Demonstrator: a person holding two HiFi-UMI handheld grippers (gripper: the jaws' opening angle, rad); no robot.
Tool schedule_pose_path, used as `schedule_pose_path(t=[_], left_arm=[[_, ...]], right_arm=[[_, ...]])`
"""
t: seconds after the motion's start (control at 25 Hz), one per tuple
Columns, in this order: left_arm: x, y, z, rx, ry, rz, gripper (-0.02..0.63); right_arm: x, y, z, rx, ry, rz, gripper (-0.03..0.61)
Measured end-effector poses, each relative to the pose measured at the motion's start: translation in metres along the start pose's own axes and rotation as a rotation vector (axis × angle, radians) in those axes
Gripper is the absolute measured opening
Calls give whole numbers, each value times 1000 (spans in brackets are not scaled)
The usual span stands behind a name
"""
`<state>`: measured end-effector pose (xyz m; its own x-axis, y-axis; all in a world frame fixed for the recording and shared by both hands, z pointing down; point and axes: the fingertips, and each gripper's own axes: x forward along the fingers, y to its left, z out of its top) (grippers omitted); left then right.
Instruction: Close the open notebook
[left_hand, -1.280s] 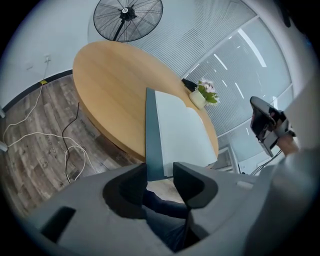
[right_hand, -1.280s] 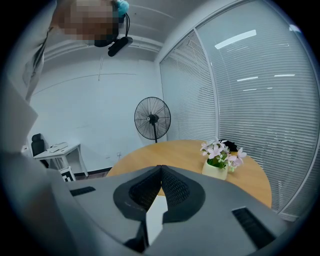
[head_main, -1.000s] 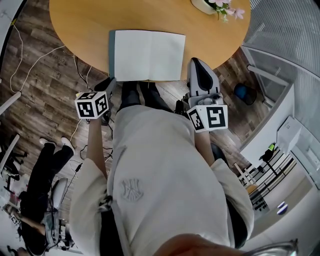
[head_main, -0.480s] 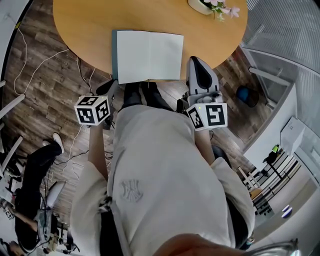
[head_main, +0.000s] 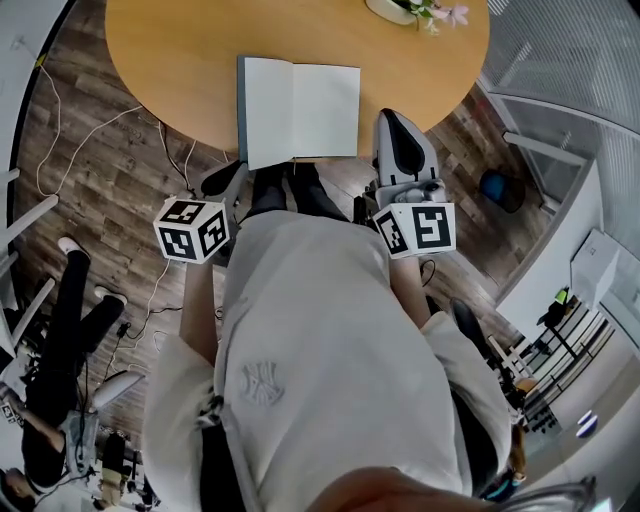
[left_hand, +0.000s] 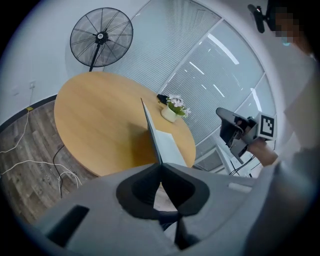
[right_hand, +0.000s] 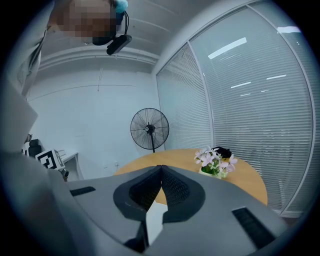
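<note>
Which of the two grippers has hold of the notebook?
The left gripper: its jaws pinch the notebook's raised left cover. The right gripper is shut on nothing, beside the notebook.

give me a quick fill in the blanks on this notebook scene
The left tongs are shut on the notebook's ____ half.
The right tongs are shut and hold ____.
The table is ____ in shape.
Past the table stands a black ____ on a pole.
Missing words: left; nothing; round; fan.
</note>
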<state>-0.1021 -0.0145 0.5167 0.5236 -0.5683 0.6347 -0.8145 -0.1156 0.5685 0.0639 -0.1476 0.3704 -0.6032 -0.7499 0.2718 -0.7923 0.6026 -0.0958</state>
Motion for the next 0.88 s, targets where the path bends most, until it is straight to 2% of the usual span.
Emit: schedule_pose_path(t=[0.44, 0.88], left_arm=[[9, -41, 9, 78, -10, -63, 23], [30, -79, 11, 146, 24, -135, 21]], right_arm=[[-22, -13, 1, 23, -32, -37, -6], [-42, -30, 5, 35, -61, -89, -6]])
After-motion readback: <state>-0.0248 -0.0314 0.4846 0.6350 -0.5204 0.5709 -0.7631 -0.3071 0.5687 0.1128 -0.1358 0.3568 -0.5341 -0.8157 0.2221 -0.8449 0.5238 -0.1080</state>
